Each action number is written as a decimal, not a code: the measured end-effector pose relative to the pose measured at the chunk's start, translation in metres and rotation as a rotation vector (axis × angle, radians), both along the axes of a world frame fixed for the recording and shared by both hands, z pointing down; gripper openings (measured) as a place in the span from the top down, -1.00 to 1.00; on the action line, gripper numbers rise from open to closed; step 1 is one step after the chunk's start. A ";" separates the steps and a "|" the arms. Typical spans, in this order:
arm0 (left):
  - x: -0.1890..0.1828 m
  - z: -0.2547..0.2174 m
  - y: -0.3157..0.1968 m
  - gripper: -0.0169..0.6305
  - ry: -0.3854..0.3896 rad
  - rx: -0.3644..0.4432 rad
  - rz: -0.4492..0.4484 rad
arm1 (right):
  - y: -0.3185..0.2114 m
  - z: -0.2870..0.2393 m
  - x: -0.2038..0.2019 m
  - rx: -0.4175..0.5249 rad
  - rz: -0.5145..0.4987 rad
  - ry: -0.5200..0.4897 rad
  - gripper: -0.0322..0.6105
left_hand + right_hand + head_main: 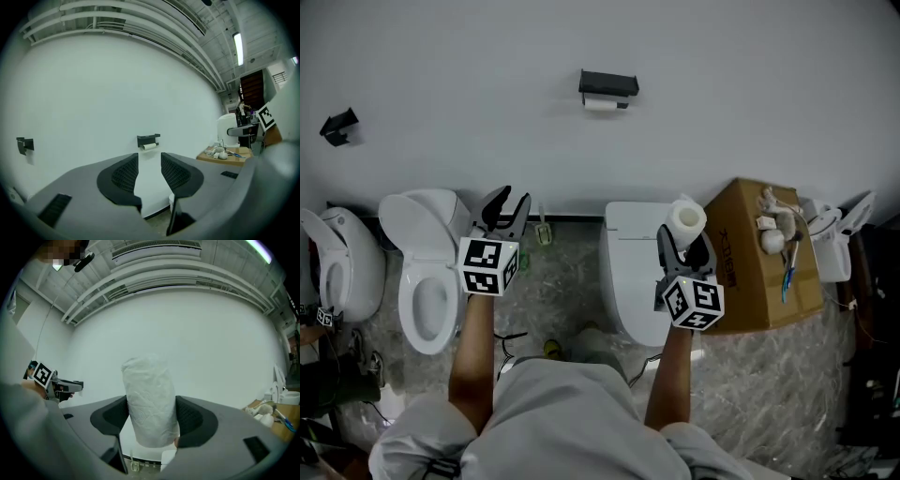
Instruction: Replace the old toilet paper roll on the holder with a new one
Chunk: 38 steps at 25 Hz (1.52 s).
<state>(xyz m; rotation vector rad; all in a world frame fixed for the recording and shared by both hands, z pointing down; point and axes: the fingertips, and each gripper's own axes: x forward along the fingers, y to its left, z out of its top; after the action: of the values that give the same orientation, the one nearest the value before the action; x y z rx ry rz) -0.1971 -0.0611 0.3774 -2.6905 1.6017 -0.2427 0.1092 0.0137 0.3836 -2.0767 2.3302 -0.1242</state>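
Note:
A black wall holder (608, 84) (148, 138) carries a thin, nearly used-up white roll (602, 105) (149, 146). My right gripper (684, 242) (151, 417) is shut on a full new toilet paper roll (686, 219) (150, 399), which stands upright between the pads, above a closed toilet. My left gripper (506, 212) (149, 174) is open and empty, well short of the wall. Between its jaws the holder shows straight ahead in the left gripper view.
Below the left gripper is a toilet with its lid up (429, 281), with another toilet (342, 267) at far left. The closed toilet (628, 272) is under my right gripper. Beside it, a cardboard box (741, 272) bears small items. A second black fitting (337, 125) is on the wall at left.

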 end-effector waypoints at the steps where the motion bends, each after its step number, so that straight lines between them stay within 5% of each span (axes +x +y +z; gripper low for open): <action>1: 0.002 0.000 -0.008 0.49 0.000 0.000 0.007 | -0.006 0.000 0.001 -0.001 0.006 0.000 -0.08; 16: 0.063 0.025 -0.153 0.49 -0.035 -0.031 0.058 | -0.156 0.024 0.039 -0.024 -0.013 -0.001 -0.08; 29: 0.129 0.043 -0.271 0.49 -0.197 -0.034 0.041 | -0.301 0.042 0.086 -0.054 -0.103 -0.011 -0.08; 34: 0.151 0.044 -0.299 0.49 -0.205 -0.043 0.039 | -0.336 0.044 0.097 -0.051 -0.136 -0.008 -0.08; 38: 0.166 0.045 -0.311 0.49 -0.282 -0.024 0.053 | -0.351 0.046 0.102 -0.058 -0.148 -0.015 -0.08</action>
<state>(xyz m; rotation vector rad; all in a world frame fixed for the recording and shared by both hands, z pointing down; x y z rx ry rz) -0.0310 -0.3722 0.4223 -2.5681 1.4522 -0.6133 0.2109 -0.3373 0.4297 -1.9181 2.4994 -0.2111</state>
